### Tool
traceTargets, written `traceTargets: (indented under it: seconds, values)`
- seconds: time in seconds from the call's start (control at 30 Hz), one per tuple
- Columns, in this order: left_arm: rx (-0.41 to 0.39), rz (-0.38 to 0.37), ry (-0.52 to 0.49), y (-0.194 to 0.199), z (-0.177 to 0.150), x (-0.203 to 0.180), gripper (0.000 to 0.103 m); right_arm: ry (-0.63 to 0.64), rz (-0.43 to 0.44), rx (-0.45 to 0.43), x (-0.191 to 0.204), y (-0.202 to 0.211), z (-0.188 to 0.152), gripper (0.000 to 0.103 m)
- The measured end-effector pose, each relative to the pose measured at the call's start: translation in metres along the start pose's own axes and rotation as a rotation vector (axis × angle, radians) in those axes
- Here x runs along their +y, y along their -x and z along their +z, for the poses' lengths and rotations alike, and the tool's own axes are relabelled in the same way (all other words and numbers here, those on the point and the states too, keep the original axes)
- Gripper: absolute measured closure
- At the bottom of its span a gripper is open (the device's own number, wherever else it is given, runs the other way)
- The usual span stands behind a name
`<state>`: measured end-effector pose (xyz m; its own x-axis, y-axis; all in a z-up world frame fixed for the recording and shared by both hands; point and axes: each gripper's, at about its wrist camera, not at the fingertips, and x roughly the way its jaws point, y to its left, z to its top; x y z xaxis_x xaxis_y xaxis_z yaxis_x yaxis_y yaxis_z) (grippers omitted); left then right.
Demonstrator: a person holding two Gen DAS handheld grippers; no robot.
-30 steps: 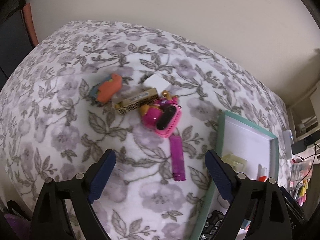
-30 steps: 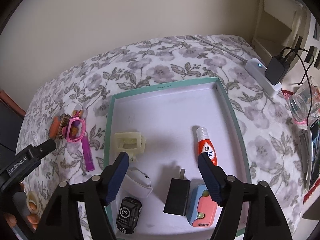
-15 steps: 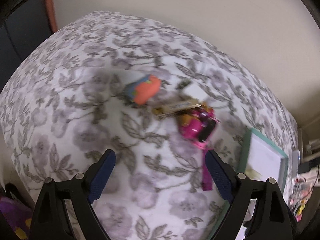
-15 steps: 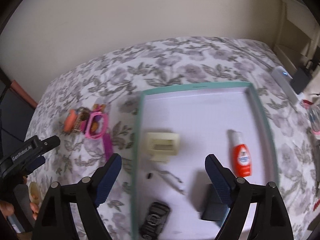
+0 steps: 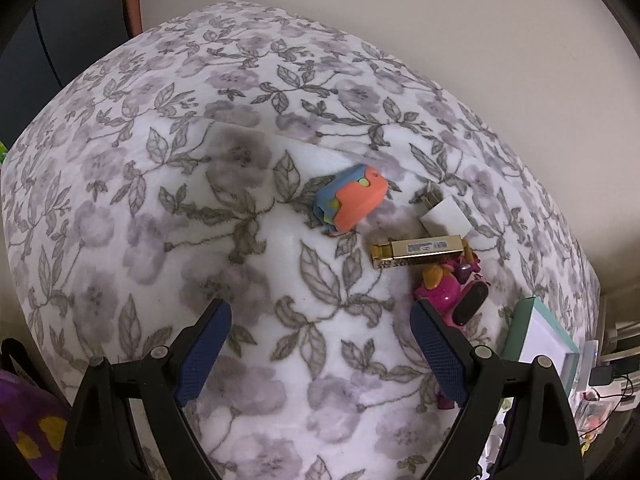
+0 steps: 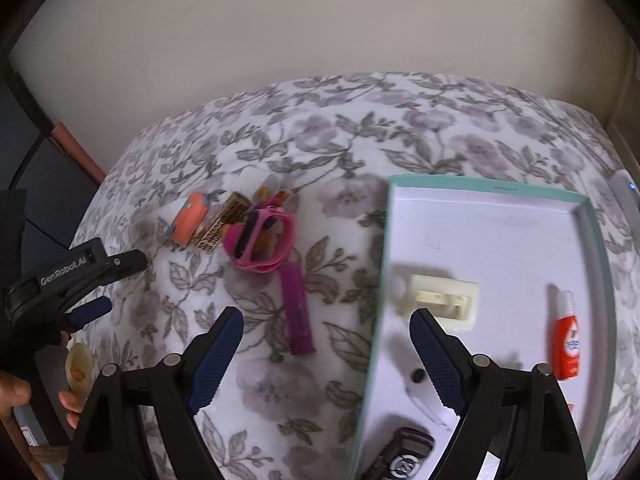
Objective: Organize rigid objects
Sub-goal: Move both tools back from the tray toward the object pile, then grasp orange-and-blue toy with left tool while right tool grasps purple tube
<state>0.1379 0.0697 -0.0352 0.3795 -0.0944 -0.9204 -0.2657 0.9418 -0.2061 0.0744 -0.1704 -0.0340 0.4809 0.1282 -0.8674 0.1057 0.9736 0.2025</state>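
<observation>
— Fingers first: what do they hold?

— Nothing. The left gripper [image 5: 320, 354] and right gripper [image 6: 326, 354] are both spread wide over the flowery table [image 5: 248, 360], with bare cloth between them.

— What lies farther out?

— A pile of toys: an orange case [image 5: 352, 198], a gold bar [image 5: 420, 250] and a pink watch [image 6: 262, 242], touching. Only the right view shows inside the tray [image 6: 594, 240]: a red bottle [image 6: 566, 338]. The left gripper there reads "GenRobot.AI".
</observation>
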Motion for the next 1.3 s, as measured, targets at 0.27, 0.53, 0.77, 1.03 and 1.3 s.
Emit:
traceTargets:
  seconds: [0.27,0.53,0.77,1.03,1.3]
  values:
    - [0.013,0.045,-0.038,-0.025,0.021,0.008,0.012,0.009,0.011,0.037,0.007,-0.023,0.01,0.026]
    - [0.0,0.055,-0.115,-0.047,0.042,0.005,0.012,0.073,0.035,0.096,0.025,-0.055,0.016,0.049]
    - [-0.024,0.071,-0.206,-0.061,0.054,-0.009,0.017,0.13,-0.005,0.138,0.034,-0.075,0.013,0.058]
    - [-0.027,0.111,-0.289,-0.082,0.059,-0.027,0.026,0.117,-0.02,0.164,0.027,-0.086,0.01,0.067]
    - [-0.018,0.094,-0.32,-0.092,0.058,-0.038,0.045,0.128,-0.03,0.168,0.024,-0.084,0.008,0.079]
